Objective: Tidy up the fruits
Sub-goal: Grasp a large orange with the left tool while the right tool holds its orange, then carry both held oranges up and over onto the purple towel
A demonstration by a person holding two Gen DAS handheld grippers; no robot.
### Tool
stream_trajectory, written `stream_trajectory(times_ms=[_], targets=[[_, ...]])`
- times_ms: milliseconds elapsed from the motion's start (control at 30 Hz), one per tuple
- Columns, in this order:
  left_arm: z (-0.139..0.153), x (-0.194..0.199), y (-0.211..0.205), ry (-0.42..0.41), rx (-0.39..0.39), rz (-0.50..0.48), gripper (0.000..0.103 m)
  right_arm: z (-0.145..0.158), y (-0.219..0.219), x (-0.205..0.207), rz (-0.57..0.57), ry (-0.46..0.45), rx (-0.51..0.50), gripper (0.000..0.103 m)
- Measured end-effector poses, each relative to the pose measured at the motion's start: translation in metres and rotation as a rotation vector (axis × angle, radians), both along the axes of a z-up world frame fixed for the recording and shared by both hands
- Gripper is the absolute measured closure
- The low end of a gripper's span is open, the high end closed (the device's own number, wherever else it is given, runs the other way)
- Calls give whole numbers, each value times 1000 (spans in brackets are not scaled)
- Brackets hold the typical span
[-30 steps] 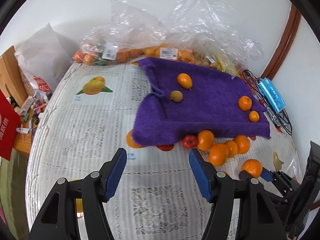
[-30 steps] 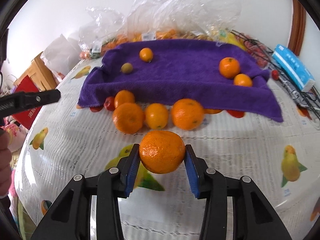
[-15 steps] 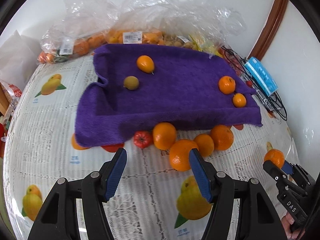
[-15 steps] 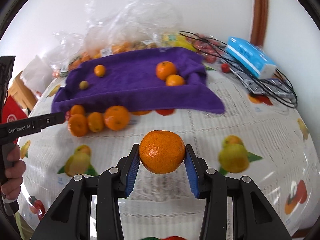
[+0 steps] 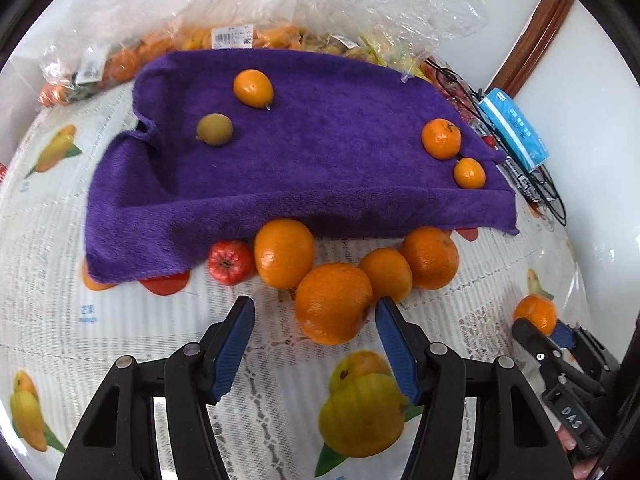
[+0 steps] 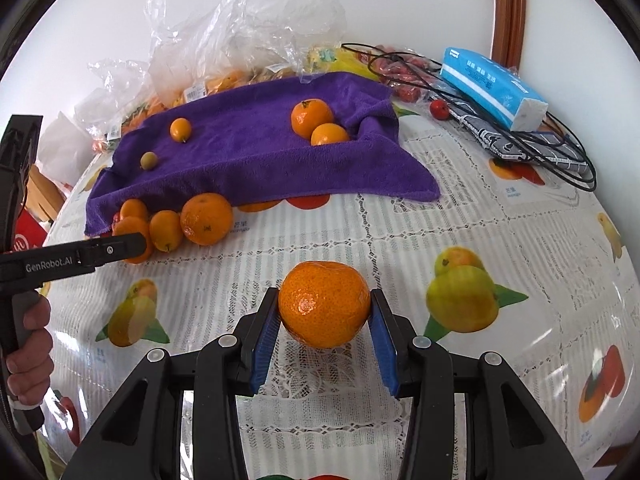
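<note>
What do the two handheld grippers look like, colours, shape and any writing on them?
Both are black plastic with silver pivot screws and two fingers faced with blue ribbed pads. The left gripper reads "GenRobot.AI" in white along its side; the right gripper shows "DAS" lettering. A bare hand grips the left one's black handle. No cables are visible.

place: home dining room
evidence: fruit-print tablecloth (image 6: 460, 216), grocery bags (image 5: 248, 8) behind purple towel (image 5: 320, 152), tissue pack (image 6: 492, 88) beside towel

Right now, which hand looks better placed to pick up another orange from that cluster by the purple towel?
Left. The left gripper is open, its fingers almost around the nearest orange. The right gripper already holds a mandarin, farther from the cluster.
</note>
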State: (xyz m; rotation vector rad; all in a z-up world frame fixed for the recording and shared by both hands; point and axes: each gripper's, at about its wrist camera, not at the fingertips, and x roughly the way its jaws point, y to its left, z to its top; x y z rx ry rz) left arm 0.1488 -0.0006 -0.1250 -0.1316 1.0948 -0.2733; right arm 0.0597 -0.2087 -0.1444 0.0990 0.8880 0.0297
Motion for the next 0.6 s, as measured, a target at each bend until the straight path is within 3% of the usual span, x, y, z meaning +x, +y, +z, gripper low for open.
stream_trajectory(times_ms=[233,367,600], targets=[[-3,3,-6,-1,-11,-15,49,-5,-2,3,-13,10,6,60],[-4,2,-7,-9,-24,-26,67,-5,-1,1,-17,10,10,60],[0,-7,-6,-36,-24,-28,69,-3,3,-1,-10,3,9,60]])
